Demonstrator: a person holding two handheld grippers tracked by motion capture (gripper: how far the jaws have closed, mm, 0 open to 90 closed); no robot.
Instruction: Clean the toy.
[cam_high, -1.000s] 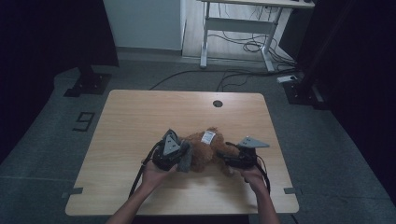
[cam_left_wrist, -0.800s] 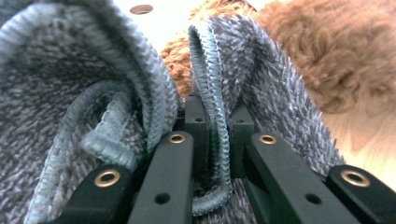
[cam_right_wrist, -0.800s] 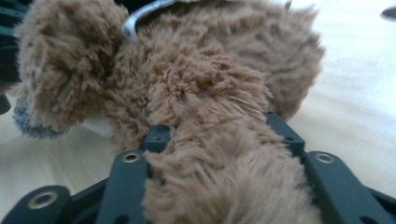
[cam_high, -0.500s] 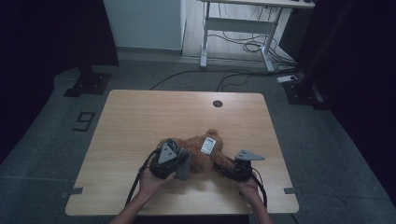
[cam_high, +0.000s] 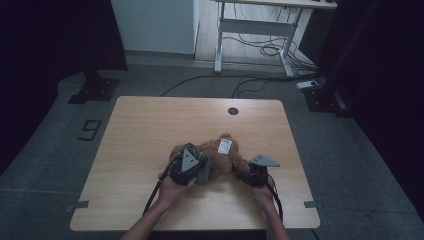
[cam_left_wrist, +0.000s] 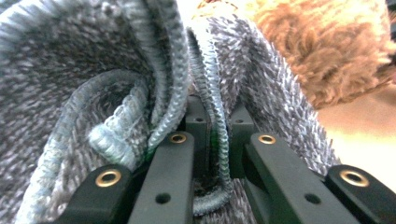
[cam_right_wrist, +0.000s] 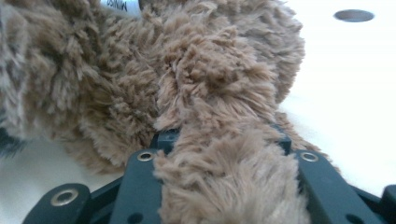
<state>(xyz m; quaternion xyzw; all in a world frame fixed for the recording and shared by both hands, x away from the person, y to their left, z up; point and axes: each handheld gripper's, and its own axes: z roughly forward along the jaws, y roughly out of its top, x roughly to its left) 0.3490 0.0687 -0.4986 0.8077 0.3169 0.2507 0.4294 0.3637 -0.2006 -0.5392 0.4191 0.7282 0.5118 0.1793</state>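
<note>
Here my left claw (cam_left_wrist: 212, 154) pinches the grey cloth (cam_left_wrist: 93, 93); my right claw (cam_right_wrist: 224, 154), just closing, grips the bear (cam_high: 222, 155) between them. Beyond both claws runs a pale wooden table (cam_high: 150, 125), then grey carpet (cam_high: 60, 150) and a desk (cam_high: 260, 25).

A brown plush toy (cam_high: 222, 157) with shaggy fur and a white printed tag on top lies on the table, 1 of its limbs (cam_right_wrist: 229, 186) bunched between the right gripper's fingers (cam_right_wrist: 140, 186). A grey fuzzy cloth (cam_left_wrist: 93, 93) with a corded, stitched hem sits just beside the toy, folded on itself, its hem pinched tight between the left gripper's fingers (cam_left_wrist: 168, 177).
</note>
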